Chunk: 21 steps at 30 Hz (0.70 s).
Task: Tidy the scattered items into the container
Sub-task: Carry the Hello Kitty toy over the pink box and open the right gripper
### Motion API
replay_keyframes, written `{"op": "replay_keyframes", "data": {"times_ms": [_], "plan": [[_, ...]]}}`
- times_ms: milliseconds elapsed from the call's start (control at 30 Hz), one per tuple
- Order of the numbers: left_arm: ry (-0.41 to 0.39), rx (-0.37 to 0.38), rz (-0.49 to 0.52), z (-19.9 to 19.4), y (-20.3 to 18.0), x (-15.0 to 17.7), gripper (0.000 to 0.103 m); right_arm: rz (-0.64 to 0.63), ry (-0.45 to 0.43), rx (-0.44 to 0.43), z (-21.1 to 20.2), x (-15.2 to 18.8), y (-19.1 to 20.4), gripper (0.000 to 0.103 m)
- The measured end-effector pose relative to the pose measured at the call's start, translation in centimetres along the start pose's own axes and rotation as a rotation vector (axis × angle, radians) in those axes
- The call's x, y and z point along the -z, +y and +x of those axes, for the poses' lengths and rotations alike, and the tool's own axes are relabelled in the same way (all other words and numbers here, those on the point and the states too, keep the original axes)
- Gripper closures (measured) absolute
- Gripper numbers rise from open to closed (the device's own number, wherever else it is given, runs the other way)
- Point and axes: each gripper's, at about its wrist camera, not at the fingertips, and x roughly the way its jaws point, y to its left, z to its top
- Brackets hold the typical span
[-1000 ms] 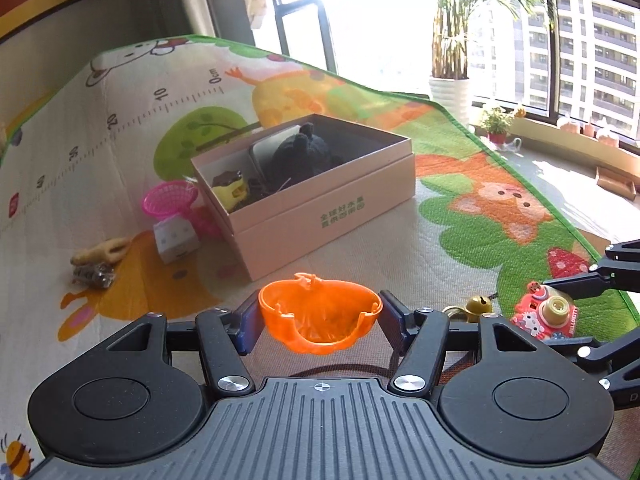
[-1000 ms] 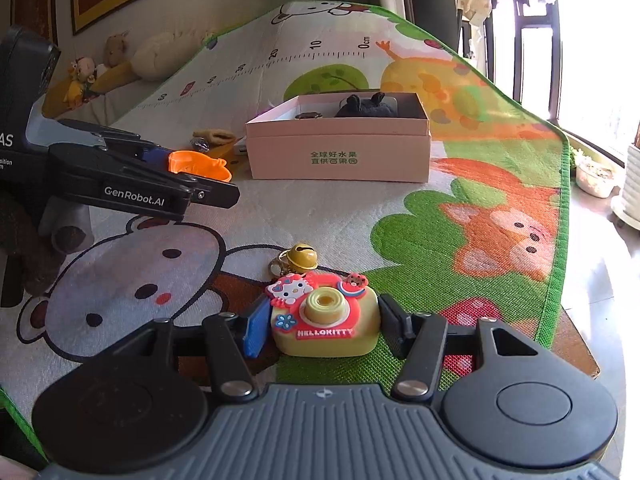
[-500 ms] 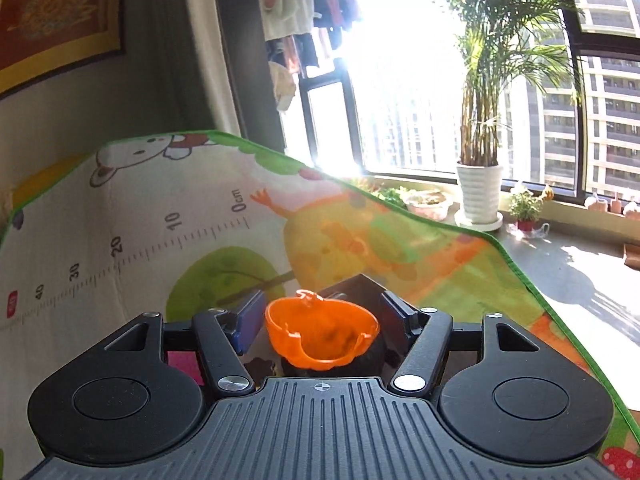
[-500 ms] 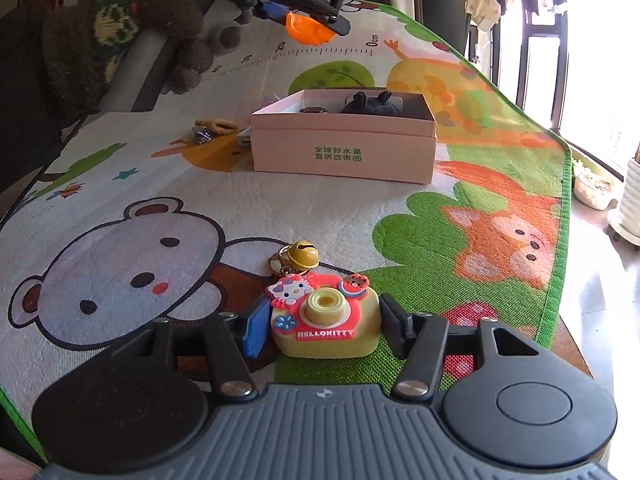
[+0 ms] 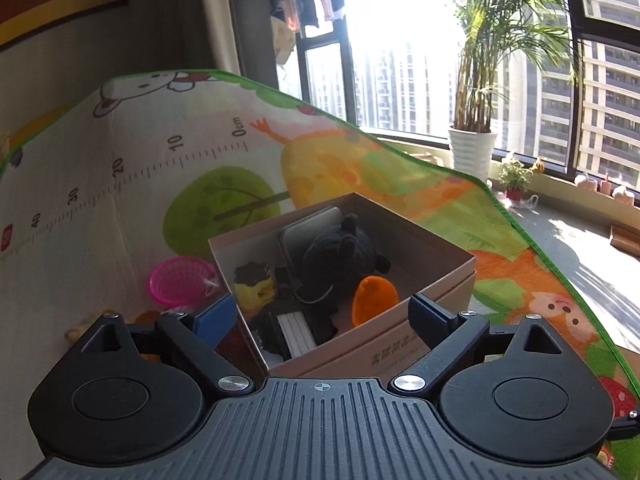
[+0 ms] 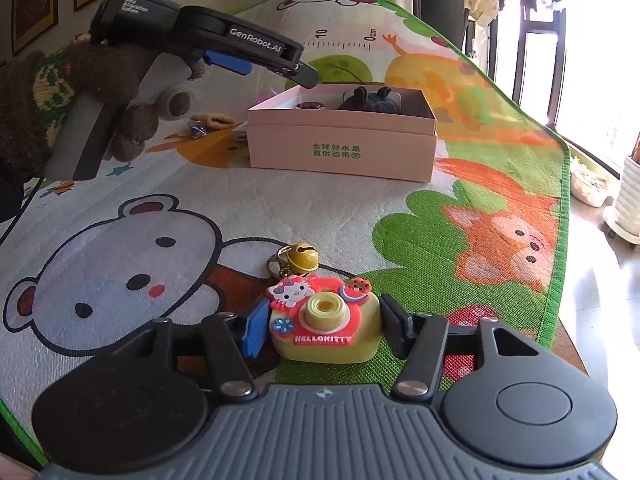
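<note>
Jaws: the left gripper (image 5: pixel 320 316) has just been opening and is spread wide with nothing in it, over the pink box (image 6: pixel 340 152); the right gripper (image 6: pixel 320 330) has the toy camera (image 6: pixel 325 330) between its pads, on the mat (image 6: pixel 280 208).
Orange cup (image 5: pixel 374 299): lies tipped inside the box.
Risk: the camera may slip if the pinch is loose.
Words: "GenRobot.AI", "DAS", "HELLOKITTY", green Chinese print.

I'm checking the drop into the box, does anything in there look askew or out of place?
The orange cup lies tipped on its side in the pink box, leaning against the black plush toy, not upright. The left gripper above it has just been opening, with nothing between its fingers. Nothing looks spilled or damaged.
</note>
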Motion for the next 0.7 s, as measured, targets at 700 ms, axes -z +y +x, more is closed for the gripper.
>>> {"op": "replay_keyframes", "data": {"times_ms": [700], "plan": [[0.065, 0.088, -0.094, -2.5, 1.8, 9.2, 0.001, -0.032, -0.042, 0.012, -0.5, -12.1, -2.8, 0.047]]}}
